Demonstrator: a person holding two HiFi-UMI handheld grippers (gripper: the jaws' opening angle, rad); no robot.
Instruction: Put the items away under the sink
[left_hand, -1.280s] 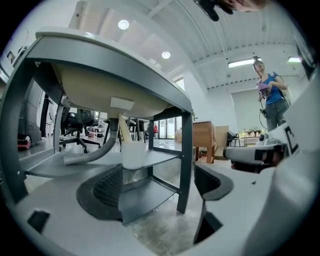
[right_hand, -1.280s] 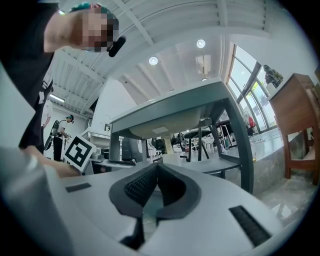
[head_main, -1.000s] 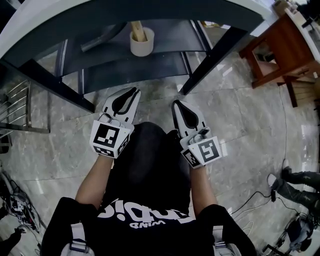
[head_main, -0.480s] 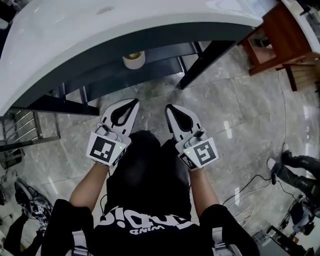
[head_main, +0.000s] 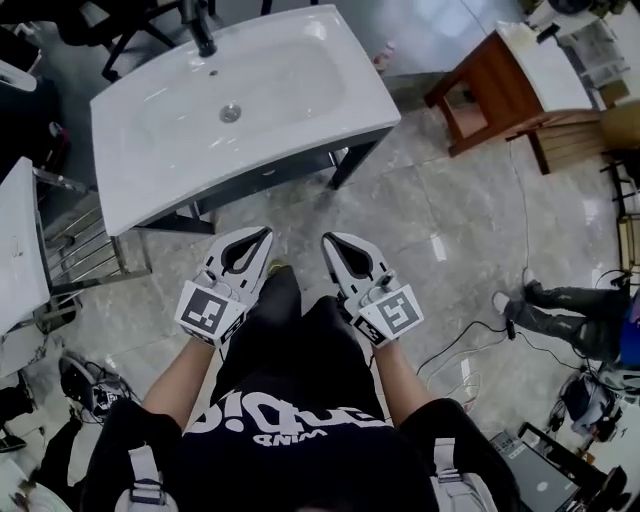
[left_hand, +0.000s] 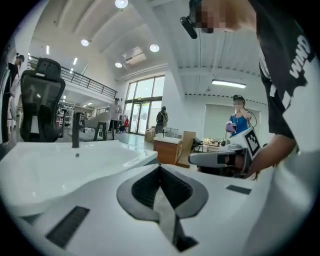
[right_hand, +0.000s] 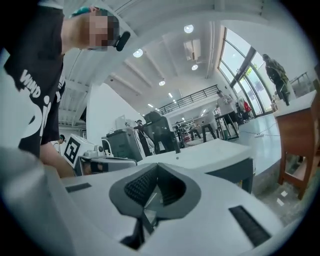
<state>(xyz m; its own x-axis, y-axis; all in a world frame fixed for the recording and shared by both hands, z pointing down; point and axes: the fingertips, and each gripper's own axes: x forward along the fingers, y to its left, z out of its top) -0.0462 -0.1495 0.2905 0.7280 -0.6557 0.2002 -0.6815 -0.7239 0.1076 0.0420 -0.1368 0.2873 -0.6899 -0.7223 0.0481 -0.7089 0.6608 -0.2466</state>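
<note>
Just before the white sink (head_main: 250, 165), the left gripper (head_main: 264, 233) and right gripper (head_main: 328, 239) hold nothing, jaws closed; best keep both clear of its front edge.

A wooden table (head_main: 478, 82) and black office chair (left_hand: 42, 100) stand on grey marble floor (head_main: 440, 215).
</note>
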